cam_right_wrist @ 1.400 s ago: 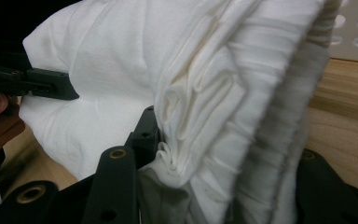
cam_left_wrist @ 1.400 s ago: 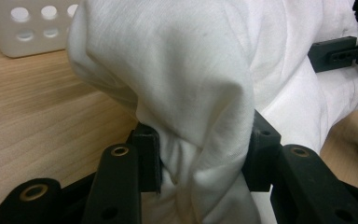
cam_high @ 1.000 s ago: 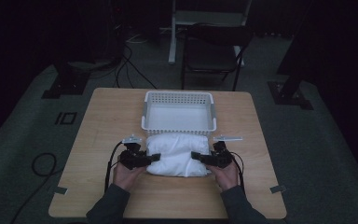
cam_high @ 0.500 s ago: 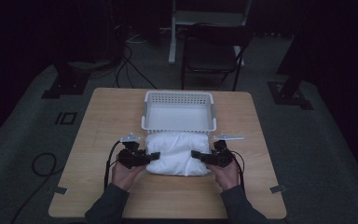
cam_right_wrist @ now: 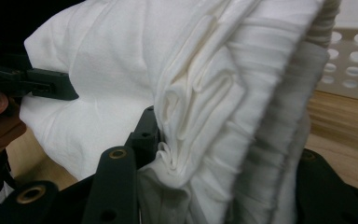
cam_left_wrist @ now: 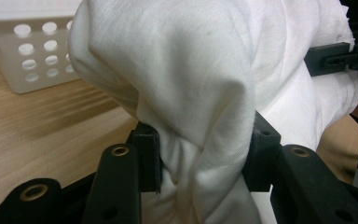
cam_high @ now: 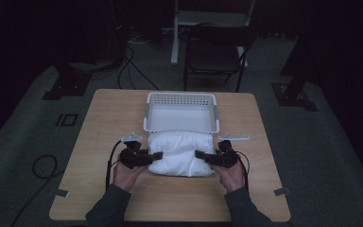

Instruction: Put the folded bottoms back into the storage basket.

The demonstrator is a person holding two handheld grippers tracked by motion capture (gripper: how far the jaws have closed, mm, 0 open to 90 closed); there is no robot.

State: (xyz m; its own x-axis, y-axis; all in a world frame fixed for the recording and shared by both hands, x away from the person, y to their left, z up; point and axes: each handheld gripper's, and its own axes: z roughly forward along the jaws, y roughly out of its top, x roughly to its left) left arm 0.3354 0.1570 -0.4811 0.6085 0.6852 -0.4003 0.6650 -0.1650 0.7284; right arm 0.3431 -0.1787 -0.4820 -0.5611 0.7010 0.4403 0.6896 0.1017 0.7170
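Cloth (cam_high: pixel 181 152), white and folded, lies on the surface (cam_high: pixel 99 127) touching the basket (cam_high: pixel 181 111), closer to its near wall than a second ago. Left gripper (cam_high: pixel 155 155) and right gripper (cam_high: pixel 200 154) each pinch an end between their jaws.

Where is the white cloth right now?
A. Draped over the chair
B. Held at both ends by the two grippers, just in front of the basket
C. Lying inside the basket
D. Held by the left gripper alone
B: the left gripper and right gripper each pinch one end of the cloth, which sits on the near side of the basket.
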